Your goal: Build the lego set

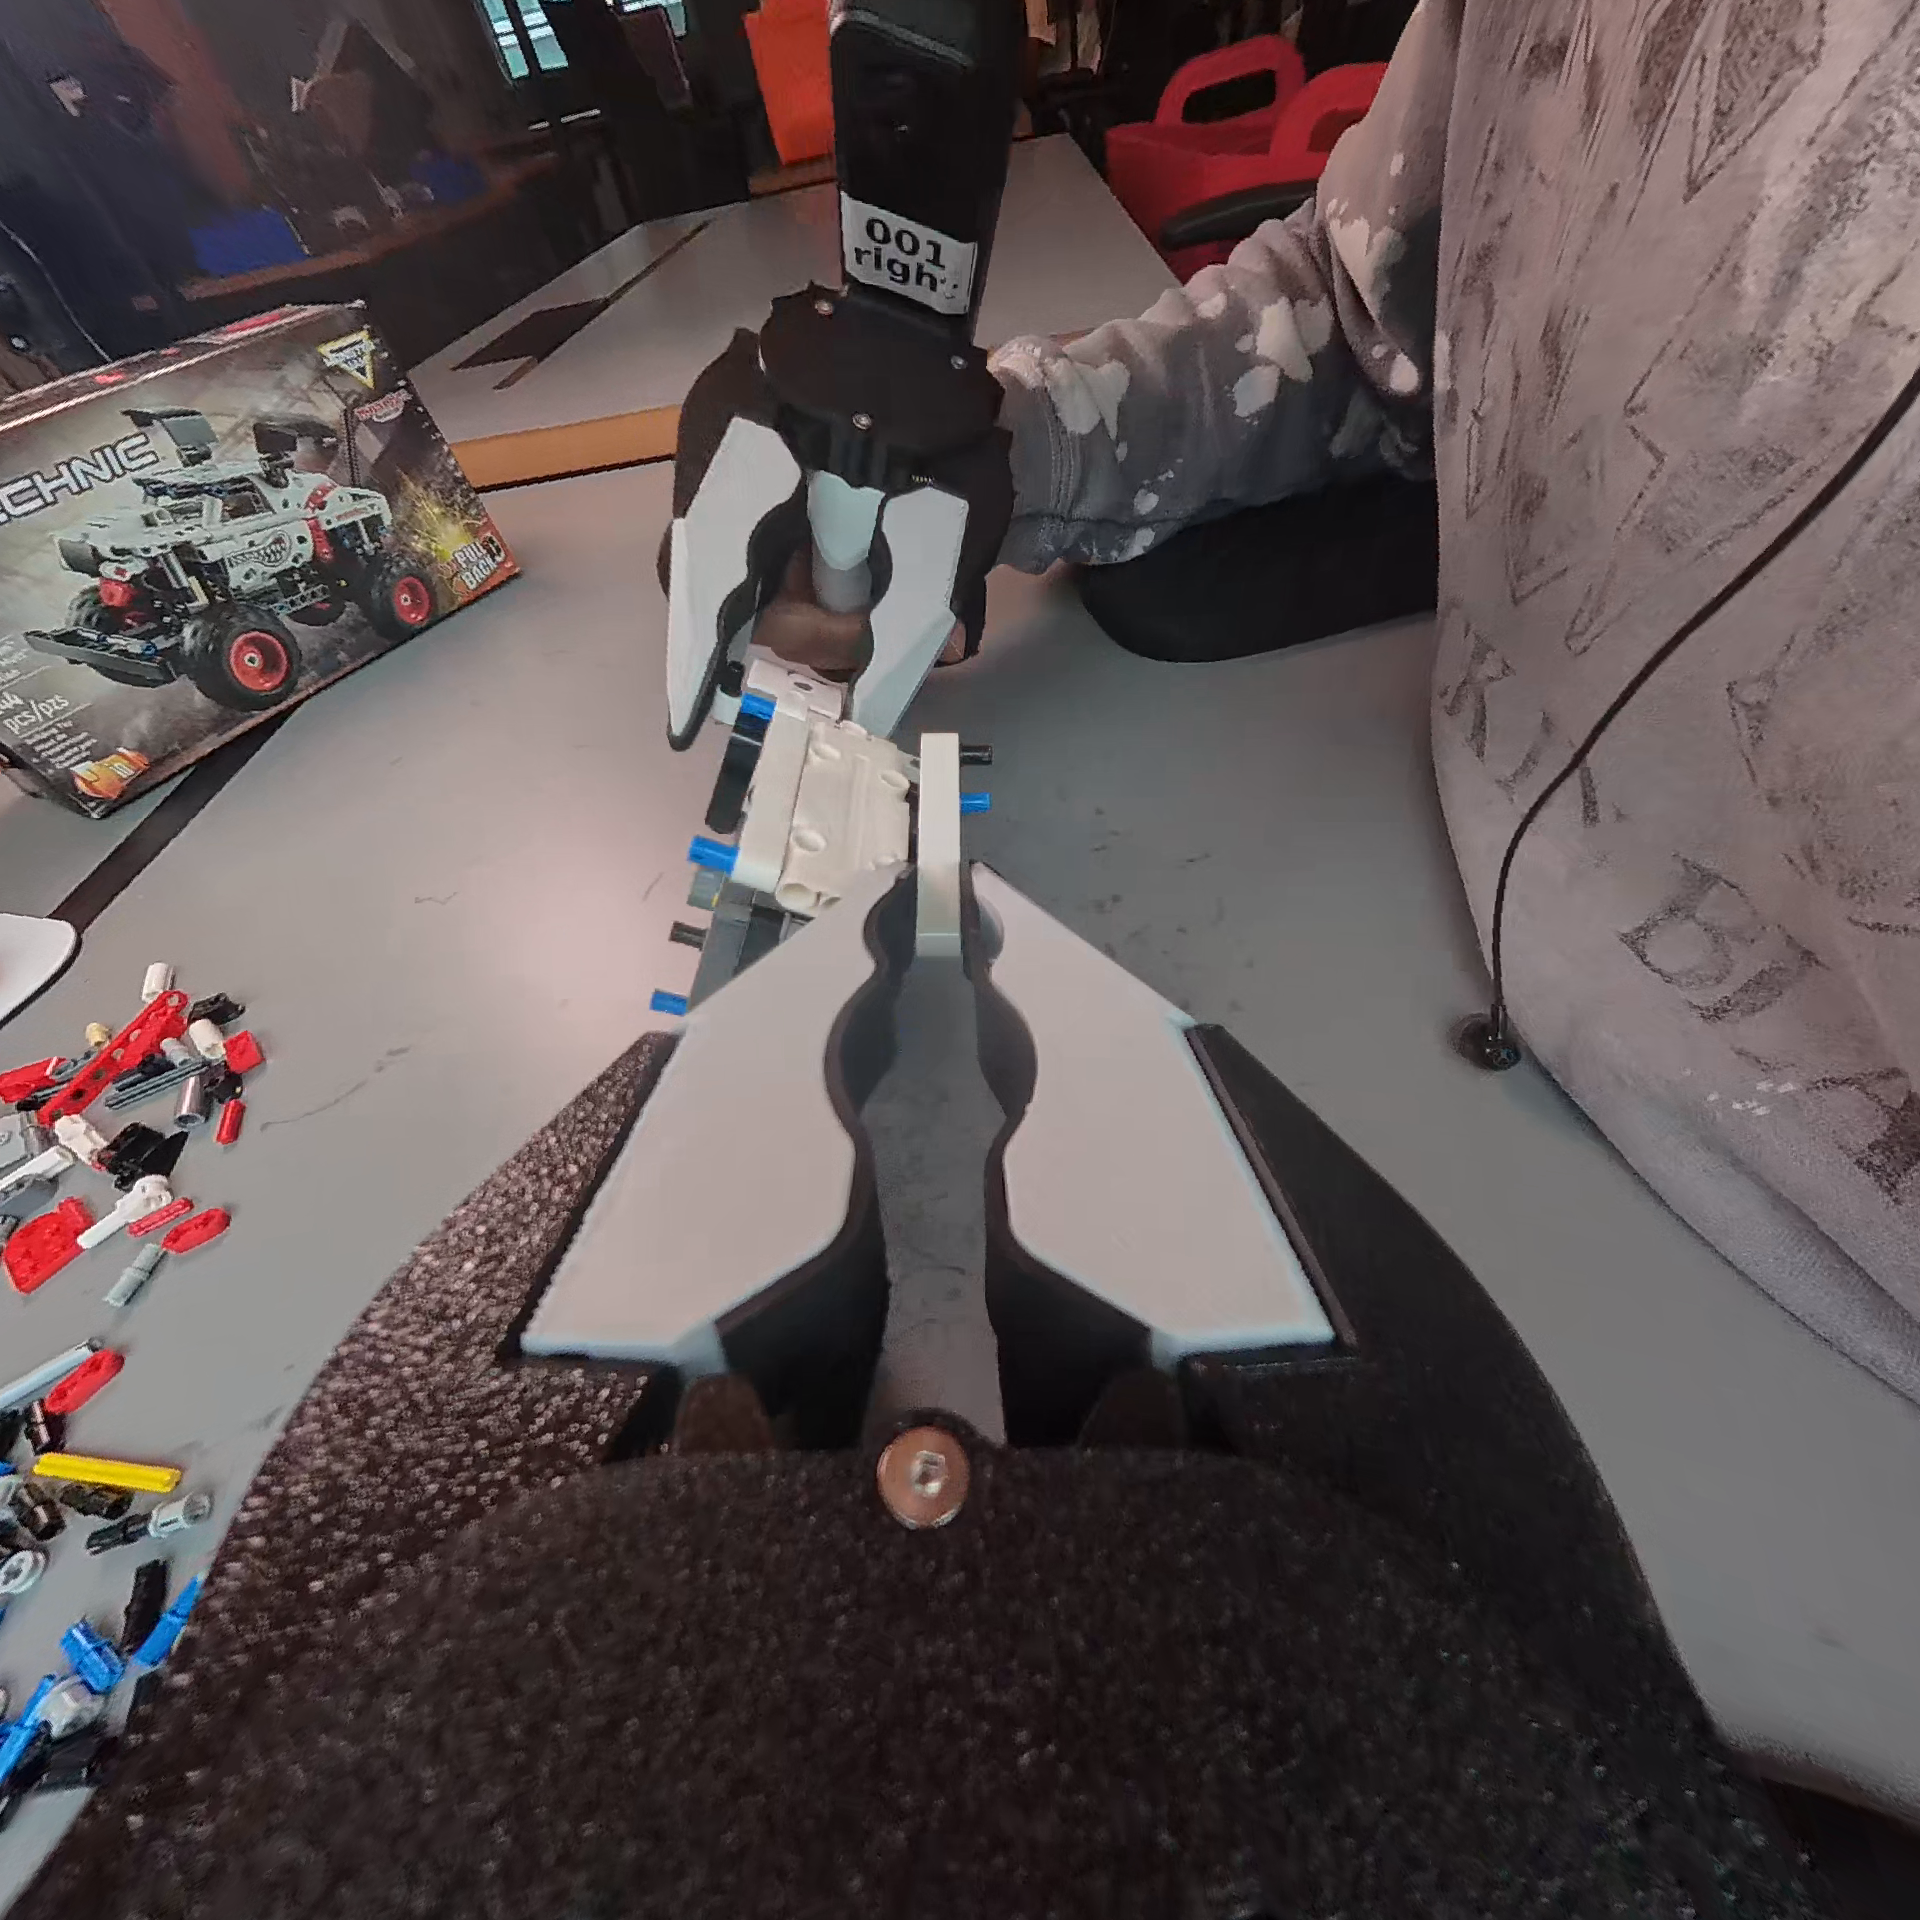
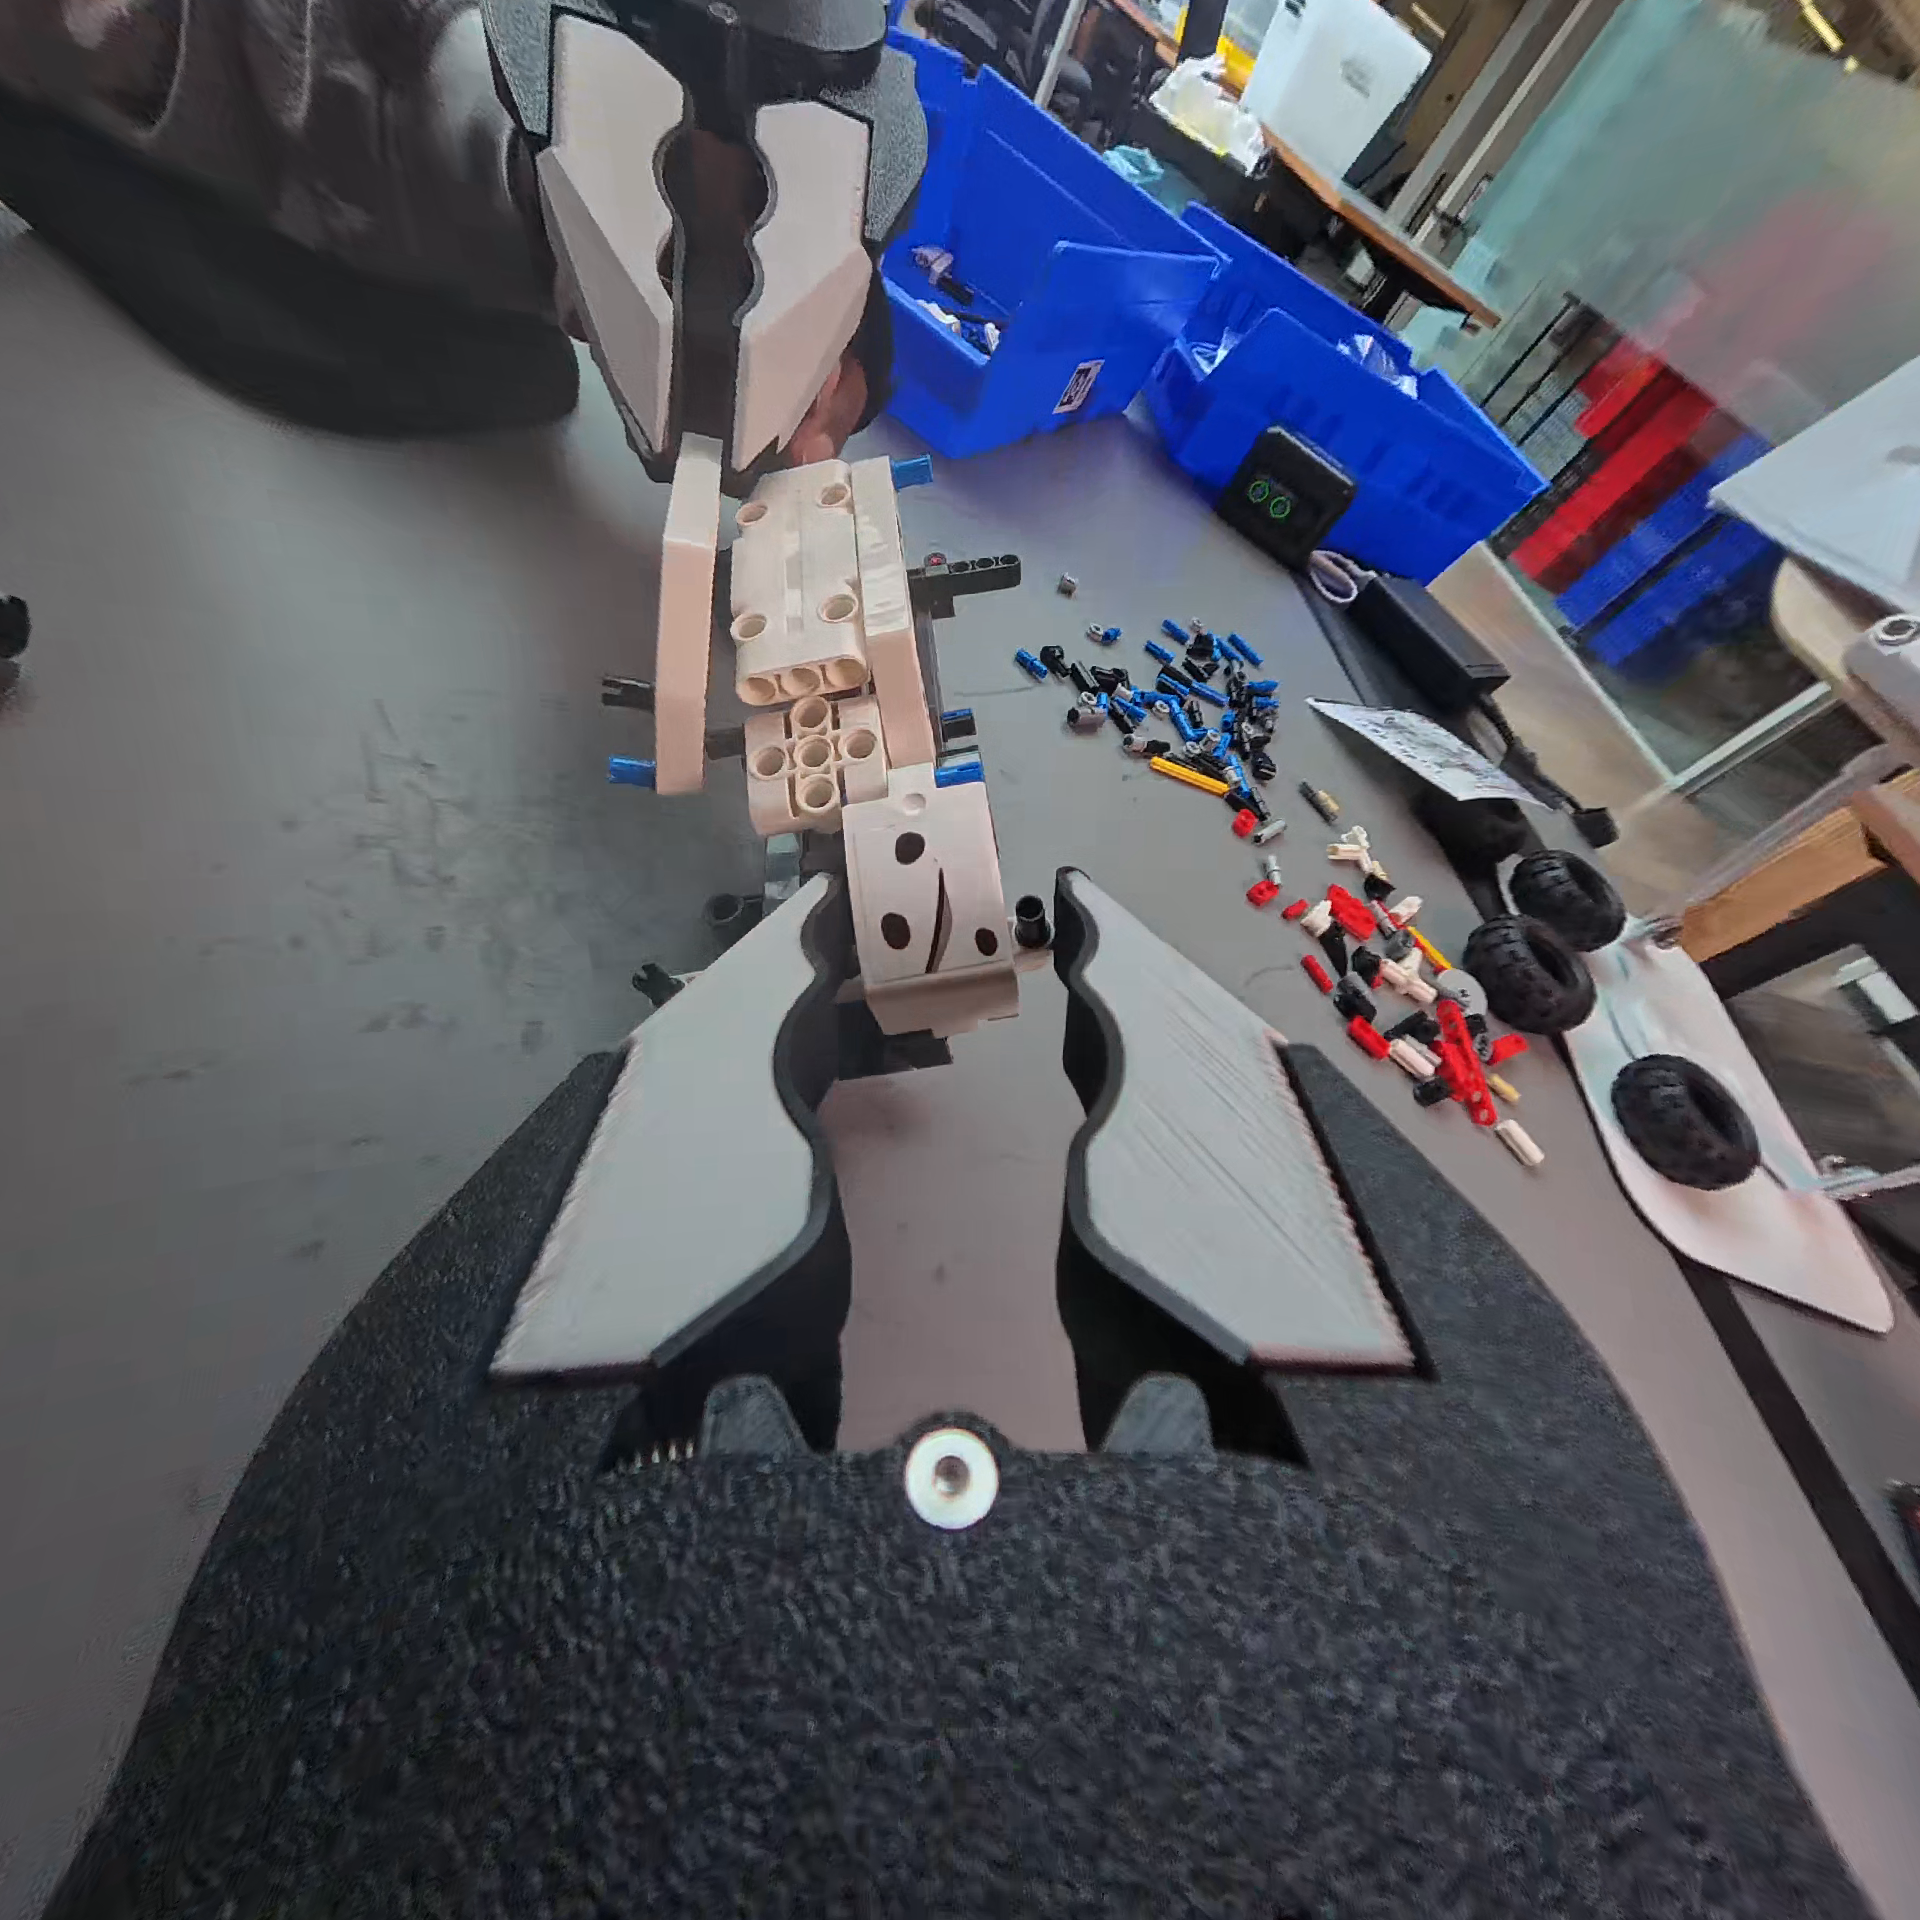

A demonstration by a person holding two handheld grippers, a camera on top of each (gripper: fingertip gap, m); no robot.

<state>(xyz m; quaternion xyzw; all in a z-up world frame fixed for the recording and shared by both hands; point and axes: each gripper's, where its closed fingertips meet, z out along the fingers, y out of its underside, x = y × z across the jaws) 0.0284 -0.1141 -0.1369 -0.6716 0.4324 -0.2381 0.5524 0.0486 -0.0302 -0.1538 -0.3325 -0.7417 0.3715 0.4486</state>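
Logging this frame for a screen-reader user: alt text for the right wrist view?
The open right gripper straddles the spotted white end of a partly built lego model on a grey table, while the left gripper pinches a white beam on the model's far side. Loose small parts, three black tyres and blue bins lie right.

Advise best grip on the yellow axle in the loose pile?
Take the yellow axle across its middle, tongs straddling its width, from straight above. It lies flat on the table at the near edge of the blue and black pin pile, so low side approaches would likely hit pins; its near side looks clearer.
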